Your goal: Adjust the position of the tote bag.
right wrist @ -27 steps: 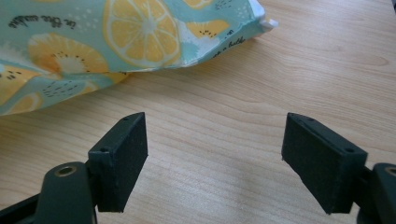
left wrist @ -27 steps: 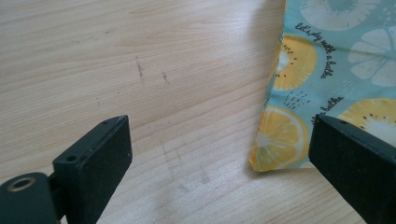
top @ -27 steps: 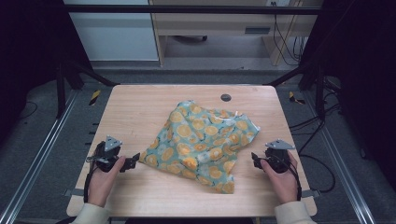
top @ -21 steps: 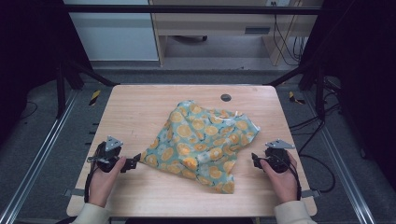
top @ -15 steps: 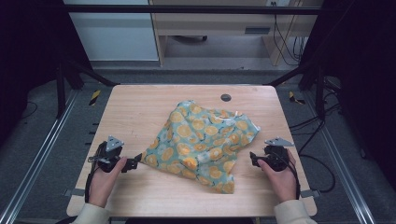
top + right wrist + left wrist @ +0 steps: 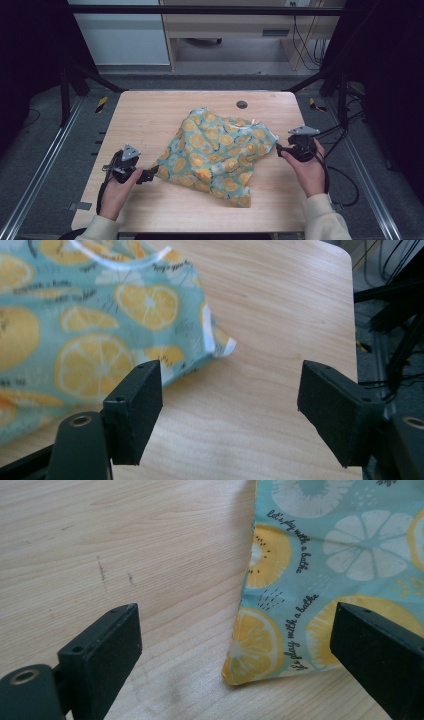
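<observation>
High view shows the wooden table (image 6: 150,115) with a crumpled teal cloth (image 6: 215,150) printed with orange and lemon slices lying a little right of its middle, in the same heap and the same place as in the frames before. A small dark round spot (image 6: 242,104) sits on the table near the far edge, beyond the cloth, unchanged.

What differs is at the right side. The right hand (image 6: 309,172) has moved away from the person and toward the cloth since the earlier frames, so the right tongs (image 6: 278,149) now sit just beside the cloth's right edge, about level with its middle rather than near its lower part. In the right gripper view the right tongs (image 6: 230,407) are spread wide with nothing between them but bare wood; the left jaw stands in front of the cloth's (image 6: 100,330) edge, and a white-trimmed corner of the fabric pokes out toward the gap. A white loop of trim lies across the top of the cloth in that view.

The left hand (image 6: 116,192) has hardly shifted. The left tongs (image 6: 151,173) rest at the cloth's lower left corner, as they did before. In the left gripper view the left tongs (image 6: 235,652) are also released and wide apart, and the corner of the cloth (image 6: 330,570), with its lemon slices and lines of small black script, lies on the table between the jaws, nearer the right one.
</observation>
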A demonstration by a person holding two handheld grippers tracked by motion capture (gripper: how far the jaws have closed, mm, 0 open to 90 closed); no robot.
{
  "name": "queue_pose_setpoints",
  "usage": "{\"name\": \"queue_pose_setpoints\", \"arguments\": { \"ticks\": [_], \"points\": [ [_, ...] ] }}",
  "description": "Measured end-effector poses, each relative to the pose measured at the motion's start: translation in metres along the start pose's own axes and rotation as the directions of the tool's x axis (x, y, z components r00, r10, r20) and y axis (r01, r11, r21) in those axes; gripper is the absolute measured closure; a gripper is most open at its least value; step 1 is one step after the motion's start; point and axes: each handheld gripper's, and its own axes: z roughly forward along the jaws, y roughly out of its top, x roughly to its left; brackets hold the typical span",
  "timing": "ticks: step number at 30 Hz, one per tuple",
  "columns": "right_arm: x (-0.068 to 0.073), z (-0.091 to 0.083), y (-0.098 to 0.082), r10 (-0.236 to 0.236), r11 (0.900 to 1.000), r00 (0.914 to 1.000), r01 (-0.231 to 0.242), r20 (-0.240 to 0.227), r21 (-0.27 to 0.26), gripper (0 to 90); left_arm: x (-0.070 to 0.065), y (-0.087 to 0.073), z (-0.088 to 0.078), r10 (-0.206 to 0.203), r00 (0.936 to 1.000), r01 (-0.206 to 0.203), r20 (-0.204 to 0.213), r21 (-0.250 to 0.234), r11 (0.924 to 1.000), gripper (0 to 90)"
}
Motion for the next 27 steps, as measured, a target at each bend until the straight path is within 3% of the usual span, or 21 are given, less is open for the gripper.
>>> {"name": "queue_pose_setpoints", "arguments": {
  "ticks": [4,7,9,13,15,17,20,23,24,26,27],
  "points": [
    [-0.009,0.004,0.017,0.040,0.999,0.9985,-0.040,-0.036,0.009,28.3,-0.003,-0.004,-0.008,0.035,0.9983,-0.035,-0.045,0.010,0.9993,6.1],
    [-0.011,0.010,0.026,0.107,0.994,0.9927,-0.108,-0.055,-0.014,29.8,-0.001,-0.008,-0.009,0.014,0.9983,-0.013,-0.057,0.014,0.9998,6.1],
    [-0.009,0.017,0.030,0.150,0.988,0.9836,-0.152,-0.100,-0.004,27.6,0.002,-0.008,-0.009,0.003,0.9984,-0.002,-0.056,0.007,1.0000,6.1],
    [-0.004,0.034,0.030,0.153,0.987,0.9835,-0.146,-0.096,0.073,22.1,0.005,-0.007,-0.012,0.007,0.9981,-0.007,-0.061,-0.010,0.9999,6.1],
    [-0.003,0.042,0.025,0.173,0.982,0.9803,-0.164,-0.095,0.099,20.2,0.006,-0.008,-0.015,0.000,0.9983,0.000,-0.058,-0.015,0.9999,6.1],
    [0.000,0.053,0.018,0.201,0.970,0.9722,-0.180,-0.120,0.165,20.4,0.006,-0.009,-0.017,-0.006,0.9984,0.004,-0.057,-0.023,0.9997,6.1],
    [0.001,0.061,0.015,0.173,0.971,0.9785,-0.151,-0.111,0.186,21.1,0.006,-0.008,-0.018,0.000,0.9983,-0.002,-0.059,-0.024,0.9997,6.1],
    [-0.001,0.073,0.013,0.229,0.961,0.9624,-0.200,-0.146,0.191,20.0,0.004,-0.007,-0.018,0.008,0.9984,-0.009,-0.056,-0.024,0.9997,6.1],
    [-0.001,0.073,0.013,0.229,0.961,0.9624,-0.200,-0.146,0.191,20.0,0.003,-0.008,-0.018,0.009,0.9984,-0.010,-0.056,-0.023,0.9997,6.1],
    [-0.005,0.078,0.011,0.297,0.946,0.9412,-0.268,-0.161,0.181,20.8,0.002,-0.008,-0.019,0.006,0.9985,-0.008,-0.054,-0.025,0.9996,6.1],
    [-0.005,0.078,0.011,0.297,0.946,0.9412,-0.268,-0.161,0.181,20.8,0.001,-0.009,-0.019,0.006,0.9987,-0.007,-0.051,-0.025,0.9997,6.1]
  ]
}}
